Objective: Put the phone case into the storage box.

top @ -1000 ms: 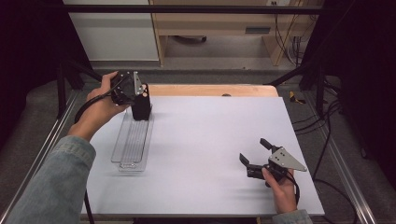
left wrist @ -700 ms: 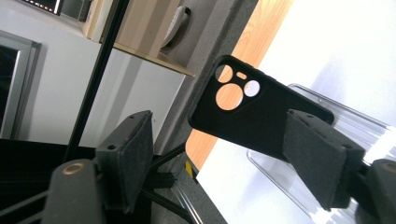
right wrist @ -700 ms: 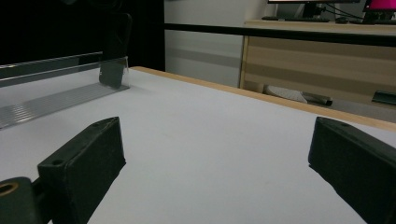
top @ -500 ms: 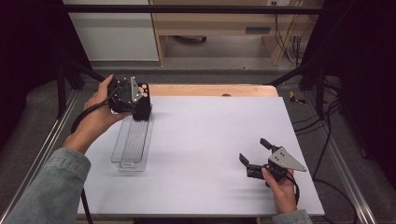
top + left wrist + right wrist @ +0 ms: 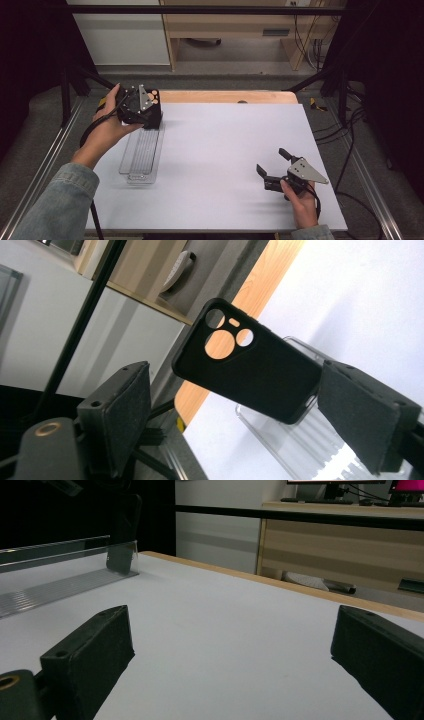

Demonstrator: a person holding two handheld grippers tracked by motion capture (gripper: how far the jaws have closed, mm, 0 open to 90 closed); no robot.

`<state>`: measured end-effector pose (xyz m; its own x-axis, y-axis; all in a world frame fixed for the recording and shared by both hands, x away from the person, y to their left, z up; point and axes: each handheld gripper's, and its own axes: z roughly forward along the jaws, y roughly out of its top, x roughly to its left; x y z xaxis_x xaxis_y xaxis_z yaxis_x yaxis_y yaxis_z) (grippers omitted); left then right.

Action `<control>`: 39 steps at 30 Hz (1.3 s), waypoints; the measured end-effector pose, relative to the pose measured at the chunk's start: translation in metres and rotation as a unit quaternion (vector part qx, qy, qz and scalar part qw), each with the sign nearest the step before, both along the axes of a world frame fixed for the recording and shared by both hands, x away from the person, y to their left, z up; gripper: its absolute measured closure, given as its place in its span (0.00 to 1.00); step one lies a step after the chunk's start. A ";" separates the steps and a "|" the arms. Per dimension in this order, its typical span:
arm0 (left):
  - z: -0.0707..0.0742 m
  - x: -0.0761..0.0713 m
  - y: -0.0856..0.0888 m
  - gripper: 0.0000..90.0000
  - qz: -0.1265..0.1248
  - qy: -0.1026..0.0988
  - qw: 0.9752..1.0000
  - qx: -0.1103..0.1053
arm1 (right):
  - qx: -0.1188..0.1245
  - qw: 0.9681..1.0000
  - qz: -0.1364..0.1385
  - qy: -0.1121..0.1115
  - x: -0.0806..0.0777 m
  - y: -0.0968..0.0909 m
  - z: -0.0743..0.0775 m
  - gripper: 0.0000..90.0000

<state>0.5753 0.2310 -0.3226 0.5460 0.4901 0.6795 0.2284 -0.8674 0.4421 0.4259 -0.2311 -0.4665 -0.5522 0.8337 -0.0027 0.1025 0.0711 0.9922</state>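
Phone case (image 5: 250, 371), black with camera cutouts, sits between the left gripper (image 5: 260, 412) jaws, touching the right pad; whether it is clamped I cannot tell. Below lies a clear ridged tray (image 5: 142, 152) on the white worktop (image 5: 225, 150). Right gripper (image 5: 274, 168) rests wide open, empty.

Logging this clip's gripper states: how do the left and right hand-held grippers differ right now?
The left hand-held gripper is at the table's far left over the clear ribbed plastic tray, with a black phone case against one pad; its other jaw stands apart. The right hand-held gripper sits low at the near right, jaws open around nothing. Both are black and held in a hand.
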 end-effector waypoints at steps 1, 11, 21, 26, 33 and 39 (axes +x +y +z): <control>-0.001 0.000 0.000 0.14 0.000 -0.002 1.000 -0.009 | 0.001 1.000 0.000 0.000 0.000 0.000 0.000 0.04; -0.004 0.000 -0.001 0.10 0.001 0.011 0.999 -0.048 | -0.002 1.000 0.000 0.000 0.000 0.000 0.000 0.04; -0.004 0.004 -0.007 0.08 -0.011 0.016 0.997 -0.072 | -0.004 1.000 -0.009 -0.004 0.000 -0.002 0.000 0.04; -0.003 0.010 -0.011 0.08 -0.016 0.016 0.995 -0.094 | -0.006 1.000 -0.011 -0.004 0.000 -0.003 0.000 0.04; -0.002 0.016 -0.017 0.08 -0.018 0.020 0.990 -0.139 | -0.011 1.000 -0.007 -0.004 0.000 -0.001 -0.001 0.04; 0.001 0.011 -0.023 0.07 -0.018 0.024 0.979 -0.202 | -0.001 1.000 -0.015 -0.004 -0.004 -0.003 -0.002 0.04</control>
<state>0.5862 0.2077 -0.3218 0.5946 0.6928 0.4080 0.2289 -0.6324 0.7401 0.4220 -0.2337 -0.4680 -0.5265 0.8501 -0.0090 0.0974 0.0709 0.9927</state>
